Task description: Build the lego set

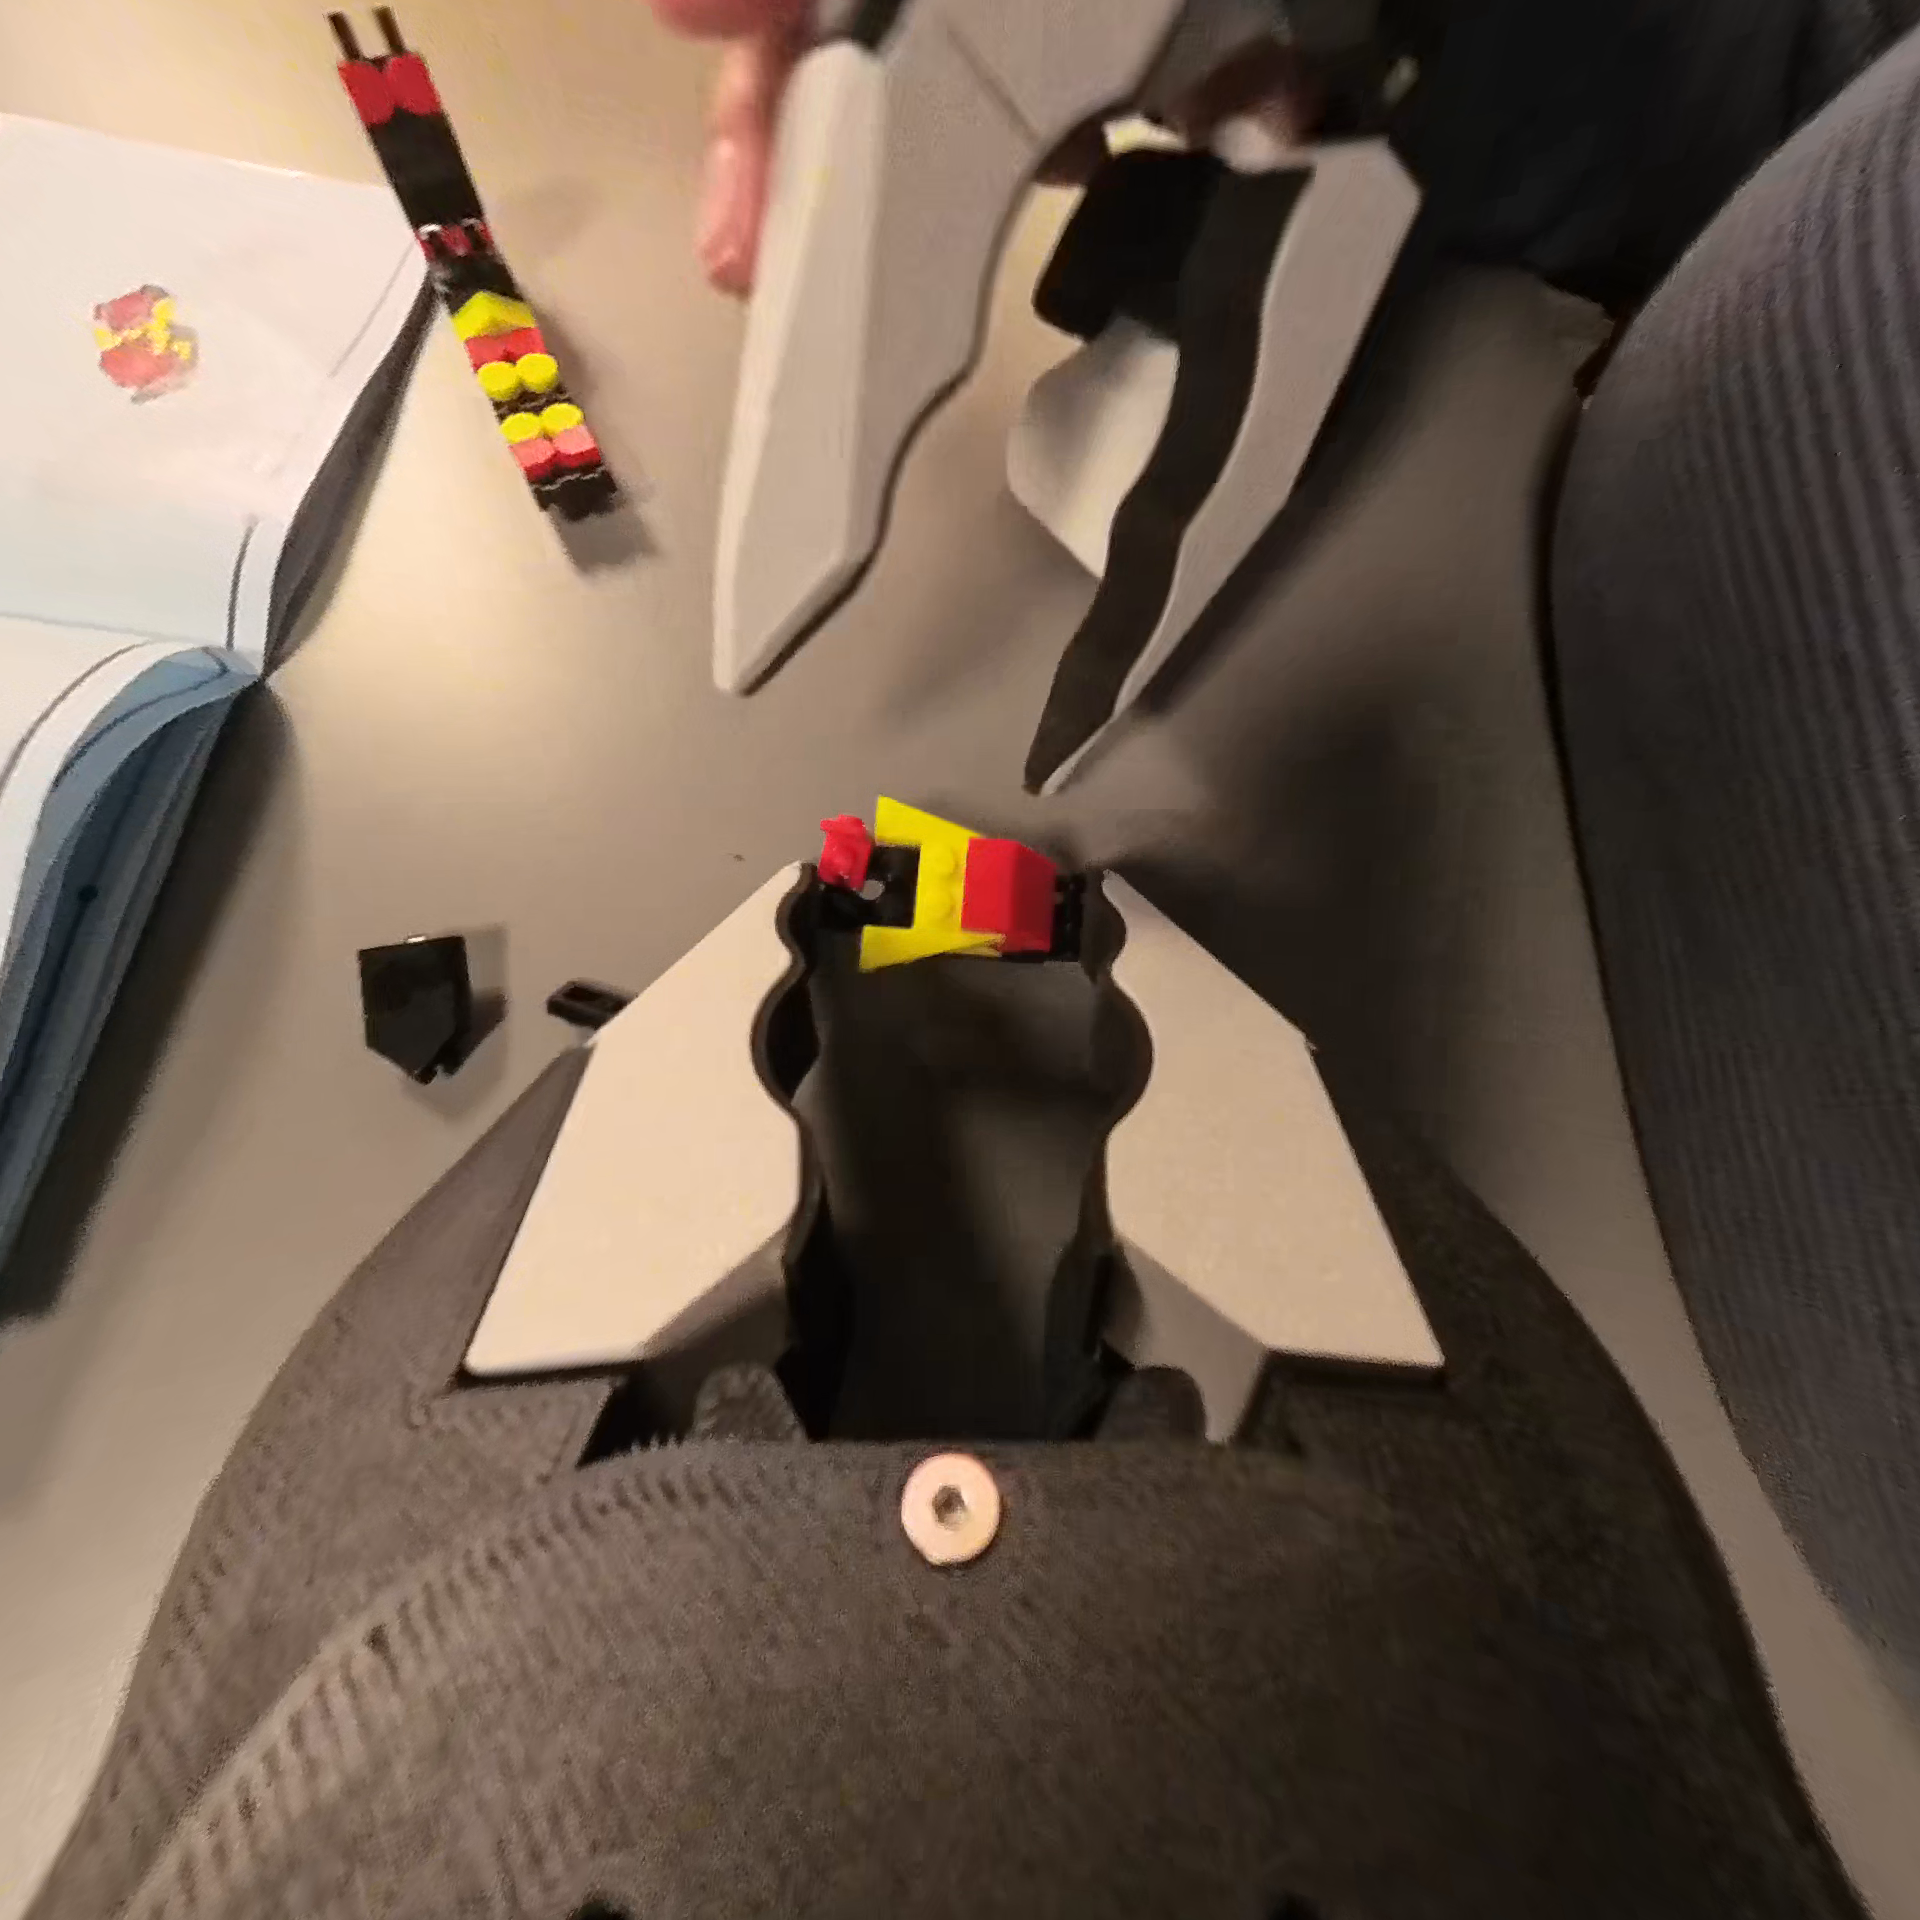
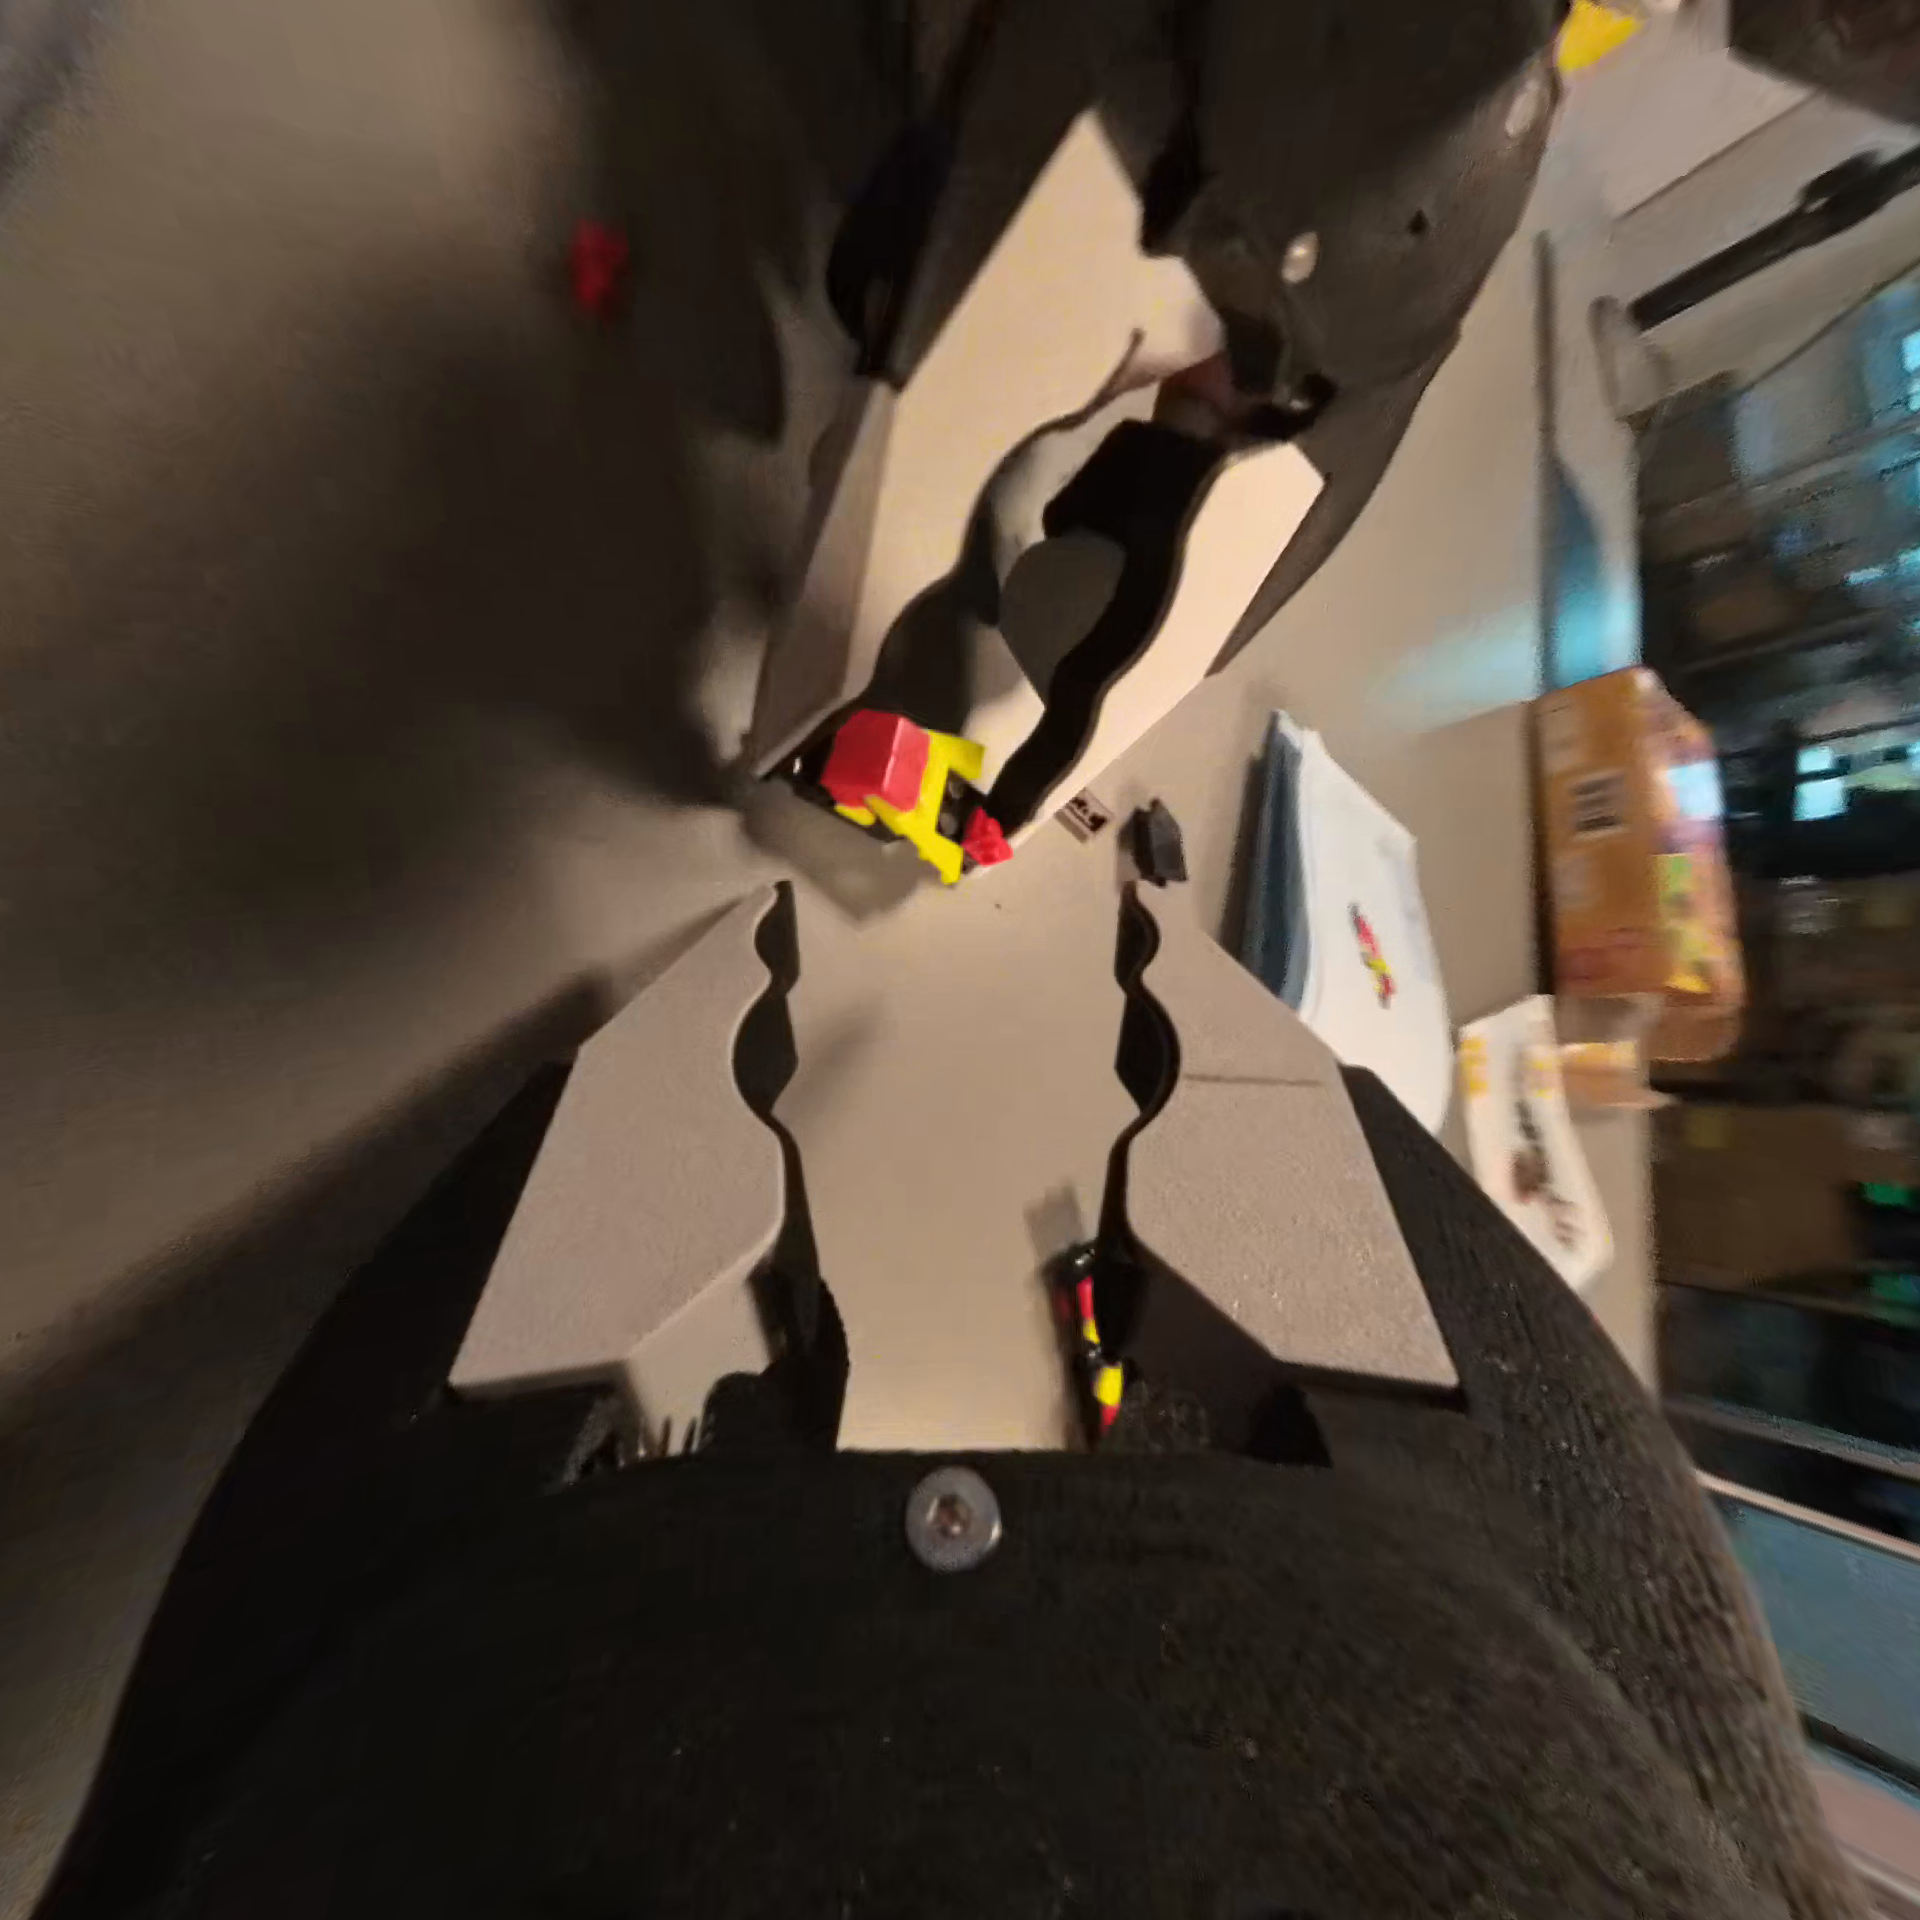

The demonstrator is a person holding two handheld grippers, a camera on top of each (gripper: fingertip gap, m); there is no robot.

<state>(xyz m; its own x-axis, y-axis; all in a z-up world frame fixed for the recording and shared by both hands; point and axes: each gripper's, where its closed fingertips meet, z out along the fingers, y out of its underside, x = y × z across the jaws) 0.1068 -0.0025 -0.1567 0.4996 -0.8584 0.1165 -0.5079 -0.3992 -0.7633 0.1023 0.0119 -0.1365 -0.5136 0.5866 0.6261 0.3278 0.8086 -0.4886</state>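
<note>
My left gripper [image 1: 951, 883] is shut on a small red, yellow and black lego assembly [image 1: 951, 899], held at its fingertips just above the table. My right gripper [image 1: 888, 727] is open and empty, its tips just beyond and above the assembly. In the right wrist view the right gripper [image 2: 954, 894] stands open, with the left gripper [image 2: 894, 821] and the assembly [image 2: 904, 790] right in front of it. A long black lego strip with red and yellow pieces [image 1: 478, 291] lies at the far left; it also shows low in the right wrist view [image 2: 1091, 1340].
An open instruction booklet [image 1: 156, 416] lies at the left edge. A black lego piece [image 1: 416, 997] and a smaller black piece [image 1: 587, 1000] lie on the beige table [image 1: 468, 779]. An orange box [image 2: 1631, 831] stands beyond the booklet. Dark grey clothing [image 1: 1766, 831] fills the right. My left and right fingertips are right by each other. About 4 cm separates my left fingertips from the smaller black piece [image 1: 587, 1000]. The right camera catches it too, in the right wrist view [image 2: 1083, 822].
</note>
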